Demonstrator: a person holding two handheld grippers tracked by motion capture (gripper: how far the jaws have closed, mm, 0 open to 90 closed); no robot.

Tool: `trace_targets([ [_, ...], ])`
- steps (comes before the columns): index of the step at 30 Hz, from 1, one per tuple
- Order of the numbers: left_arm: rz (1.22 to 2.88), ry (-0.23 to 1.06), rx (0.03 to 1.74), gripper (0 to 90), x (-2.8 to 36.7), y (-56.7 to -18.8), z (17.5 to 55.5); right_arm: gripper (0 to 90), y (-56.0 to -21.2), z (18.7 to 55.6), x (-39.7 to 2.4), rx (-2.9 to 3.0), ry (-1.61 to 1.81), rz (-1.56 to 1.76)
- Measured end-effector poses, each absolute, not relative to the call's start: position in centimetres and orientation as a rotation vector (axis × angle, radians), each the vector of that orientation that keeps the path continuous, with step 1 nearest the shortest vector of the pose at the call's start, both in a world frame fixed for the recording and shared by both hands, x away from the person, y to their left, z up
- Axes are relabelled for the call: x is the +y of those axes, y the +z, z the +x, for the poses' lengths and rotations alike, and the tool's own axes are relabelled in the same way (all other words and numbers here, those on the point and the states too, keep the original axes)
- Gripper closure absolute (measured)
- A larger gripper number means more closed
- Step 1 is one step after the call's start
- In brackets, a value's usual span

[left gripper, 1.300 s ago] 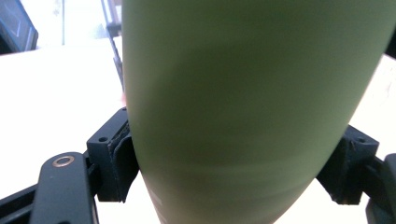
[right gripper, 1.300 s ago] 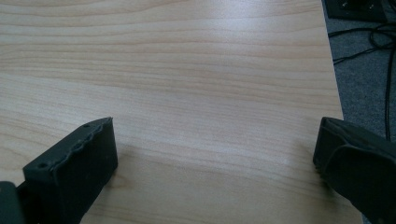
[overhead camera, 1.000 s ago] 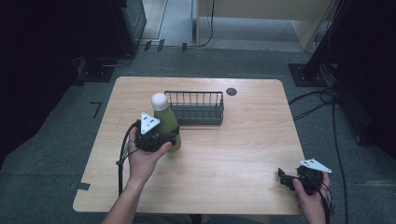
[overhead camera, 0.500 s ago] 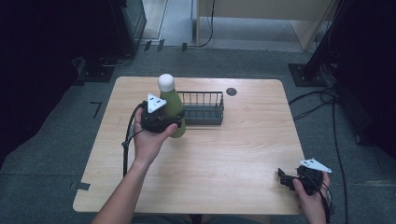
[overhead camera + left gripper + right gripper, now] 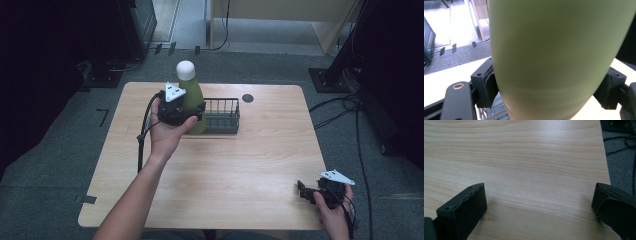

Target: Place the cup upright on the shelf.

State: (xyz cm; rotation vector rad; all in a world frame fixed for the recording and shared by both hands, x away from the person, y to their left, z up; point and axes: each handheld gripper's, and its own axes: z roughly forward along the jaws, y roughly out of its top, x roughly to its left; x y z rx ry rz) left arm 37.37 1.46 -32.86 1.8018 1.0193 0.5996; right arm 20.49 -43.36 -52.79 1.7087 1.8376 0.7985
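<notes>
High view: the left tool (image 5: pixel 192 111) is pinching a green bottle (image 5: pixel 194 100) with a white cap (image 5: pixel 185 69), holding it upright and clear of the wooden surface (image 5: pixel 230 165), at the left end of a black wire basket (image 5: pixel 222 115) that is standing toward the far side. A dark round spot (image 5: pixel 247 98) is lying on the surface just right of the basket. The right tool (image 5: pixel 303 190) is resting at the near right corner of the surface, in the person's hand.

Left gripper view: the bottle's green body (image 5: pixel 554 57) is sitting between the two black jaws, and both pads (image 5: pixel 489 83) are pressing against its sides. Basket wires are showing below the bottle.

Right gripper view: the right tool (image 5: pixel 539 205) is hanging over bare wood near the surface's right edge, its jaws spread wide with nothing between them.
</notes>
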Motion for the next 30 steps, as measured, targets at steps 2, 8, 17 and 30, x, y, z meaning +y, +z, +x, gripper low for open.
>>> trace_targets([
  [2,1.796,0.596,1.023,21.5,1.3,-32.7,37.9,0.0,-52.8,20.5,-43.4,1.837,0.798,1.71],
  [8,1.783,0.596,1.046,21.5,0.5,-32.1,39.8,0.0,-52.8,20.5,-43.4,1.837,0.798,1.709],
  [17,1.745,0.627,1.093,21.5,0.4,-31.9,42.7,0.0,-52.8,20.5,-43.4,1.837,0.798,1.709],
  [30,1.771,0.71,1.124,21.5,0.2,-34.5,44.3,0.0,-52.8,20.5,-43.3,1.842,0.801,1.707],
])
